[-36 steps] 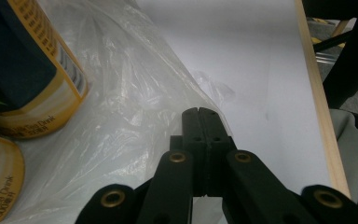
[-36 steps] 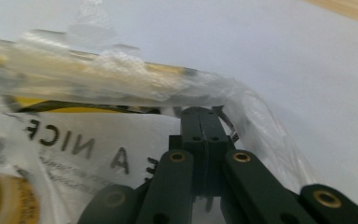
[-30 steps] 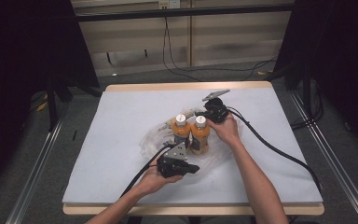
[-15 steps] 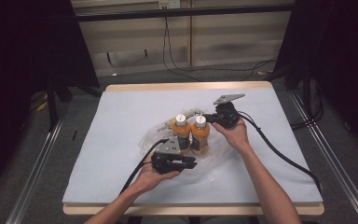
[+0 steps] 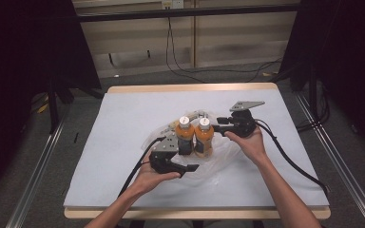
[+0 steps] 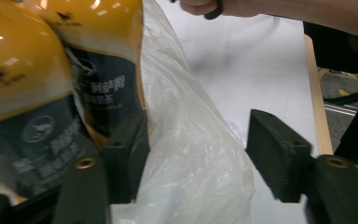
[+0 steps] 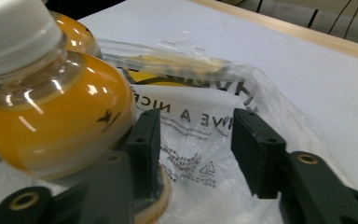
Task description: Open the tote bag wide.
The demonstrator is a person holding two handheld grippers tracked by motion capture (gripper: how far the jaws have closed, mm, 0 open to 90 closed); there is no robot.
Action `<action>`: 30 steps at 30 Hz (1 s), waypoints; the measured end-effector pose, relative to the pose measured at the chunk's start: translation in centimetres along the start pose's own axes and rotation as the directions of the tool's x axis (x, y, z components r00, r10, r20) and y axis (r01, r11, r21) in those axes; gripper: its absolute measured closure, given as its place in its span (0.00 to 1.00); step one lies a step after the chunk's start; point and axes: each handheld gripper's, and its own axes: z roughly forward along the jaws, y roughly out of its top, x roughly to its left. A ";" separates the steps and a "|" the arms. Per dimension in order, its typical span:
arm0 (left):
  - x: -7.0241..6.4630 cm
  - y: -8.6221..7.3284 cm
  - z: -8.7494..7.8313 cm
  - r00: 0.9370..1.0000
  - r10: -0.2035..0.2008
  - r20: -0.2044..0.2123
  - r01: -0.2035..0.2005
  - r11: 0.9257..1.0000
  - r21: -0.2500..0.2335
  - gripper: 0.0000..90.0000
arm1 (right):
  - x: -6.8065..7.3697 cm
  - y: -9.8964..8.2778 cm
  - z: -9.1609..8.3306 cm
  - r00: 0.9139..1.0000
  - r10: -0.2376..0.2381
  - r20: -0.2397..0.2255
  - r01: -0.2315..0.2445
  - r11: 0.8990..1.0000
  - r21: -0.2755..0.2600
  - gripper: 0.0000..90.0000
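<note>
Two orange bottles stand upright side by side on a clear plastic bag (image 5: 218,159) near the middle of the table (image 5: 123,118), and everything else is placed from them. Nearest the person, the left gripper (image 5: 190,167) lies at the foot of the left bottle (image 5: 185,137), on the near side; its jaws have just been opening and now stand apart. In the left gripper view (image 6: 196,158) bag film lies loose in the gap with neither pad pressing it, while one black jaw stands close against the dark label of a bottle (image 6: 107,70). That label carries a round emblem and pale characters too blurred to read.

Level with the bottles and just to their right, the right gripper (image 5: 221,129) points at the right bottle (image 5: 203,140). Its jaws have also just been opening and stand apart, with crumpled bag between them, not pinched. In the right gripper view (image 7: 193,140) a bottle (image 7: 51,121) with a white cap sits close beside one jaw, showing a small dark mark on its shoulder. The bag (image 7: 200,126) bears upside-down print reading "HAVE A NICE", a recycling triangle and finer illegible lines.

Beyond the bottles, more bag spreads toward the far edge.
</note>
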 end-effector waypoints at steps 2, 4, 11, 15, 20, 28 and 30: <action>0.1 0.1 -0.4 1.000 0.003 -0.011 -0.003 1.000 0.009 0.34 | 0.1 -0.1 -0.9 1.000 0.001 -0.010 -0.002 1.000 -0.017 0.49; 0.2 0.0 -0.7 1.000 -0.006 -0.025 0.007 1.000 0.005 0.29 | 0.3 -0.4 -1.6 1.000 0.000 -0.011 0.000 1.000 -0.018 0.45; 0.4 -0.2 -2.3 0.997 -0.020 -0.077 0.020 1.000 -0.006 0.18 | 1.2 -1.4 -4.3 0.999 -0.004 0.032 0.005 1.000 -0.030 0.32; 0.6 -0.5 -3.7 0.993 -0.042 -0.112 0.038 0.999 -0.037 0.15 | 1.8 -2.0 -6.0 0.998 -0.012 0.061 0.014 0.999 -0.037 0.25; 0.6 -1.3 -5.4 0.986 -0.052 -0.157 0.045 0.998 -0.047 0.14 | 2.3 -3.2 -7.7 0.995 0.014 0.096 -0.008 0.998 -0.061 0.17; 0.0 -3.8 -8.3 0.966 -0.100 -0.240 0.087 0.994 -0.066 0.10 | 3.6 -6.1 -10.4 0.989 0.029 0.143 -0.019 0.997 -0.074 0.17; -0.2 -4.3 -9.0 0.964 -0.117 -0.240 0.102 0.992 -0.076 0.09 | 3.7 -6.7 -11.1 0.987 0.036 0.156 -0.023 0.996 -0.081 0.17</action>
